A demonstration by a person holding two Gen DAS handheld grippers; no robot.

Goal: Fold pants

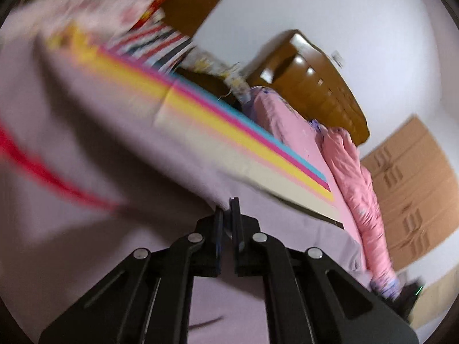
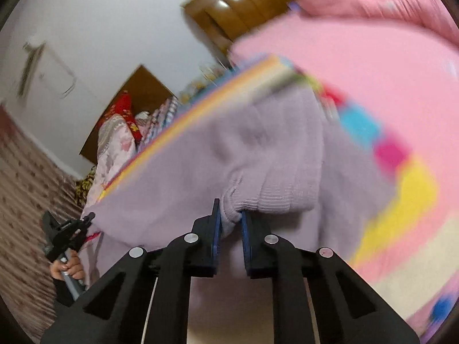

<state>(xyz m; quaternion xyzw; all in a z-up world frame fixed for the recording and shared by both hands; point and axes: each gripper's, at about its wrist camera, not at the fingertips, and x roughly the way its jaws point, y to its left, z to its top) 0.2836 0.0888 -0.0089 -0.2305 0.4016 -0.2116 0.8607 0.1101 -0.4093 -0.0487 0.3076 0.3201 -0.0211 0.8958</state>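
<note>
Lilac pants (image 2: 215, 157) hang blurred in front of the right wrist camera, above a bed. My right gripper (image 2: 231, 218) is shut on a bunched bit of the ribbed hem (image 2: 272, 197), with fabric pinched between the blue pads. At the lower left of this view, my left gripper (image 2: 86, 220) meets the far corner of the pants, held by a person's hand (image 2: 68, 268). In the left wrist view the left gripper (image 1: 228, 215) has its jaws pressed together on a thin fold, and the pants (image 1: 143, 149) spread out beyond it with a red cord (image 1: 43, 172).
A mat with yellow, magenta and blue stripes (image 1: 229, 120) lies on the pink bedsheet (image 1: 292, 132). A pink quilt (image 1: 358, 177) runs along the bed's far side below a wooden headboard (image 1: 309, 86). Folded bedding (image 2: 114, 143) is piled at one end. Patterned flooring (image 2: 23, 186) lies left.
</note>
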